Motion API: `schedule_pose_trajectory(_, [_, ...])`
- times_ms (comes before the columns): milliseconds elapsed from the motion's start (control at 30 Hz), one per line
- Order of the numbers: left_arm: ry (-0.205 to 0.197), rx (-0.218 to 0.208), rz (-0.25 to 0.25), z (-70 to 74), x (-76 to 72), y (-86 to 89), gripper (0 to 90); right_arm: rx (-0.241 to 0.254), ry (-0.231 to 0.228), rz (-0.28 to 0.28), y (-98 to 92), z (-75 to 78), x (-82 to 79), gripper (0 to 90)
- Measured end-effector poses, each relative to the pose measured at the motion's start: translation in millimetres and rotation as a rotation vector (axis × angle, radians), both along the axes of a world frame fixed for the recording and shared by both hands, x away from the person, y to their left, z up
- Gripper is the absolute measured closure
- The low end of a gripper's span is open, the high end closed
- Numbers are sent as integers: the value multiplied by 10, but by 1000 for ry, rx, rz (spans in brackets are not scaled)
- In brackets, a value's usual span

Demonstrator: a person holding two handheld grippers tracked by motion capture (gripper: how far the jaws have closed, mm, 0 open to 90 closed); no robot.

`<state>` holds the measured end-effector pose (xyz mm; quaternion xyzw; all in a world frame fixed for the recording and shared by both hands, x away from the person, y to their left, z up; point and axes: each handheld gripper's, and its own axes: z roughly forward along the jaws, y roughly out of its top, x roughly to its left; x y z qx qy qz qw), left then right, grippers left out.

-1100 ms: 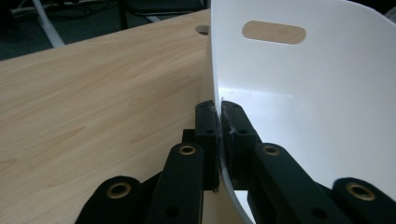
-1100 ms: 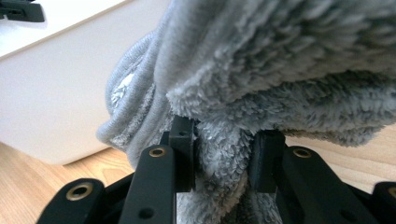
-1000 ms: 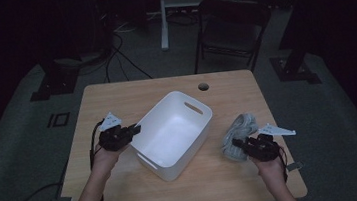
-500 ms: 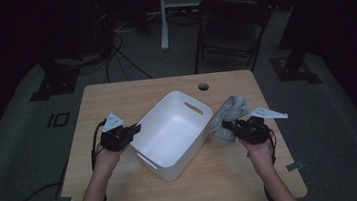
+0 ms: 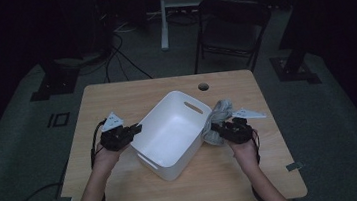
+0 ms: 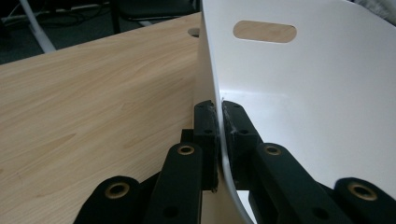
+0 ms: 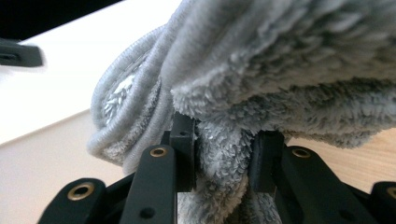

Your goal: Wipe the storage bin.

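A white plastic bin with a slot handle stands at the middle of the wooden table. My left gripper is shut on the bin's left rim, one jaw outside the wall and one inside. My right gripper is shut on a fluffy grey towel, bunched and lifted right beside the bin's right wall. In the right gripper view the towel hangs over both jaws, with the white bin wall just behind it.
A round cable hole sits in the table near its far edge. A dark folding chair and a white desk leg stand beyond the table. Cables lie on the floor at left.
My right gripper has carried the grey towel left and forward, from the table's right side up to the bin's right wall. The left gripper has stayed clamped on the rim.
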<state>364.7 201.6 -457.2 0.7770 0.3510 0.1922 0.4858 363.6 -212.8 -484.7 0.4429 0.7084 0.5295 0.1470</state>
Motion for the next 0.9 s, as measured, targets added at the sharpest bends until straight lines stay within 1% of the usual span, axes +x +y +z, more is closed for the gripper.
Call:
schedule_pose_trajectory(67, [-4,4,-6,0,3,1,851,-4,9,-5,1,-33,18,682])
schedule_pose_trajectory(100, [-4,4,-7,0,4,1,851,-13,20,-5,4,-76,40,682])
schedule_pose_trajectory(167, [-6,5,-11,-1,7,3,850,-17,22,-6,4,-86,44,682])
schedule_pose_trajectory(200, [-2,-2,-11,-2,9,4,851,-21,28,-8,3,-116,55,681])
schedule_pose_trajectory(233, [-6,1,-15,-2,11,5,850,-29,50,-15,9,-176,76,681])
schedule_pose_trajectory(267, [-7,3,-14,-2,10,4,850,-29,50,-15,9,-176,76,681])
schedule_pose_trajectory(300, [-3,1,-17,-2,12,4,851,-31,60,-16,12,-200,86,681])
schedule_pose_trajectory(333, [-1,-3,-16,-2,13,5,848,-28,78,-14,11,-242,109,681])
schedule_pose_trajectory(367, [1,-2,-18,0,16,6,848,12,128,-15,-5,-288,143,681])
schedule_pose_trajectory(400, [1,-2,-18,0,16,6,848,12,128,-15,-5,-288,143,681])
schedule_pose_trajectory(433, [1,-2,-19,1,18,7,848,-13,127,-20,19,-310,155,681])
schedule_pose_trajectory(467, [0,0,-20,2,18,5,848,-13,127,-20,19,-310,155,681])
schedule_pose_trajectory(500, [-3,6,-19,3,15,1,848,-36,138,-28,39,-366,184,681])
schedule_pose_trajectory(533, [-3,6,-19,3,15,1,848,-36,138,-28,39,-366,184,681])
schedule_pose_trajectory(567, [-5,6,-17,3,13,2,848,-59,158,-35,59,-435,208,681])
schedule_pose_trajectory(600, [-5,6,-17,3,13,2,848,-59,158,-35,59,-435,208,681])
schedule_pose_trajectory(667, [-9,11,-19,3,9,5,847,-82,188,-39,83,-517,233,679])
schedule_pose_trajectory(700, [-6,7,-19,2,10,5,846,-57,220,-39,84,-557,247,691])
schedule_pose_trajectory(733, [-9,11,-18,3,9,2,846,-57,220,-39,84,-557,247,691])
schedule_pose_trajectory(767, [-7,12,-17,4,11,-2,845,-52,219,-31,100,-498,226,694])
schedule_pose_trajectory(800, [-6,10,-17,4,11,-2,845,-52,219,-31,100,-498,226,694])
schedule_pose_trajectory(833, [-5,8,-15,3,13,-2,844,-59,204,-22,112,-455,207,695])
schedule_pose_trajectory(900, [-5,12,-11,6,11,-6,841,-19,154,21,136,-292,111,695])
